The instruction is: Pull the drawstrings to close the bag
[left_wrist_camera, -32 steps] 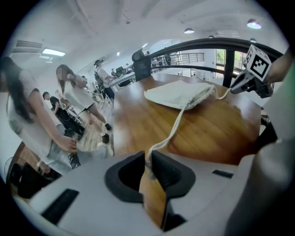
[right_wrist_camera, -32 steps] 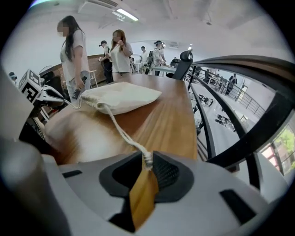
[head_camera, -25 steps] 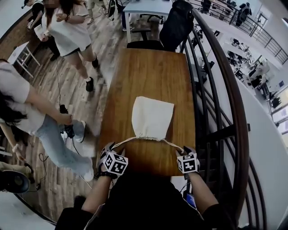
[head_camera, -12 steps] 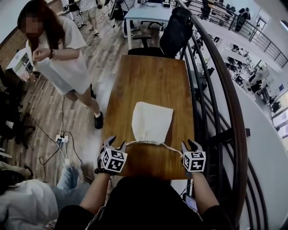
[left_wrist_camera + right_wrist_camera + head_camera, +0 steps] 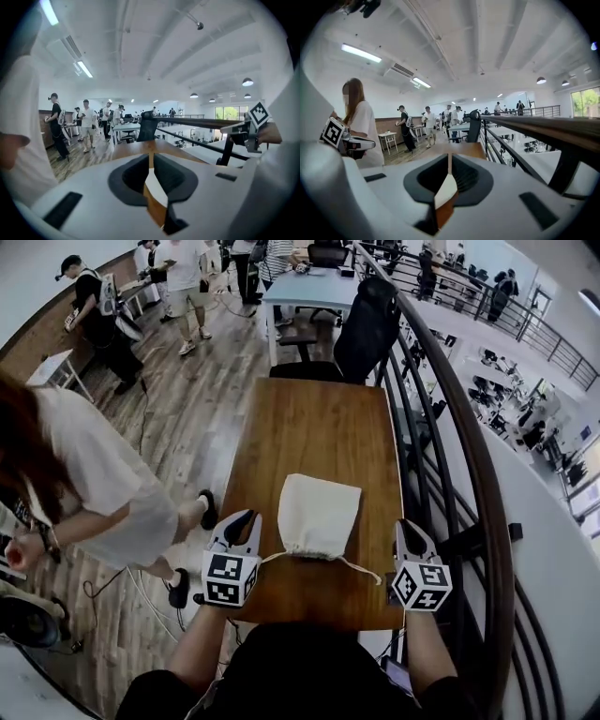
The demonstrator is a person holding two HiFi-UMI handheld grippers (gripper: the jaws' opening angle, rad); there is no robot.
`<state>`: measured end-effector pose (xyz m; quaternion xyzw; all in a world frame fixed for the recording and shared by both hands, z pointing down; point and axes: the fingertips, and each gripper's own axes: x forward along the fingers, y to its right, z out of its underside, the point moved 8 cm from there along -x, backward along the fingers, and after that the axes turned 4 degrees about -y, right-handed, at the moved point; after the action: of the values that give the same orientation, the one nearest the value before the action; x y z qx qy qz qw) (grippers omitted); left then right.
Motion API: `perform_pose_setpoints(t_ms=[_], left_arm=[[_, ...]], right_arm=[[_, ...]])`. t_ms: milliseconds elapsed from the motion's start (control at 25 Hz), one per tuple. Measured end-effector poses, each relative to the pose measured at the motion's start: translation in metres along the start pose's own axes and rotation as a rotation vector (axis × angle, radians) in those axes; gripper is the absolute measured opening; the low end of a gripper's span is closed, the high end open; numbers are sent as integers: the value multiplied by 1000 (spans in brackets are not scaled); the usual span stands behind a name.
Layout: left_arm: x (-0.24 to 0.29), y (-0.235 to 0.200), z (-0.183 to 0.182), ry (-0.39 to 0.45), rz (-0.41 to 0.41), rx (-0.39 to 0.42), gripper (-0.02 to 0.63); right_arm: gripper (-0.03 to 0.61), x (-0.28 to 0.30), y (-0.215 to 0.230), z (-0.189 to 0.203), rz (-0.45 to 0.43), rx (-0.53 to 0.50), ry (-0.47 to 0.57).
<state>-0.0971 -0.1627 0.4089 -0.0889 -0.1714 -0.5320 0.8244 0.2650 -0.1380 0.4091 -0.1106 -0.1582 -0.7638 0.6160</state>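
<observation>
A cream cloth bag (image 5: 319, 515) lies on the wooden table (image 5: 314, 427), its gathered mouth toward me. One drawstring (image 5: 274, 558) runs from the mouth toward my left gripper's marker cube. The other drawstring (image 5: 364, 569) trails right to the table's front edge. My left gripper (image 5: 242, 521) is raised left of the bag and points forward. Its jaws are closing, almost together, and in the left gripper view (image 5: 150, 157) nothing shows between them. My right gripper (image 5: 406, 532) is at the table's right edge. Its jaws are closing too, and the slit (image 5: 449, 161) is empty.
A dark curved railing (image 5: 450, 456) runs close along the table's right side. A black office chair (image 5: 361, 320) stands at the far end. A person in white (image 5: 84, 493) bends close by on the left, and several more people stand farther back.
Both grippers lifted from the table's front edge and moved forward beside the bag, and their jaws came together. The strings no longer run taut to the jaws. A person stepped close on the left.
</observation>
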Motion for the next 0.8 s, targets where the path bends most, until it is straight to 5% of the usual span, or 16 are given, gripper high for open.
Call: perform_pose_setpoints(t_ms=[320,800], left_arm=[[-19,-6,-18,204,20,-57,30],[-22,-11,-2,187,19,-88,26]], right_arm=[[-8,-6,-11,-14,-37,-12,152],[-8,-4,-7,-8,-51,-11,138]])
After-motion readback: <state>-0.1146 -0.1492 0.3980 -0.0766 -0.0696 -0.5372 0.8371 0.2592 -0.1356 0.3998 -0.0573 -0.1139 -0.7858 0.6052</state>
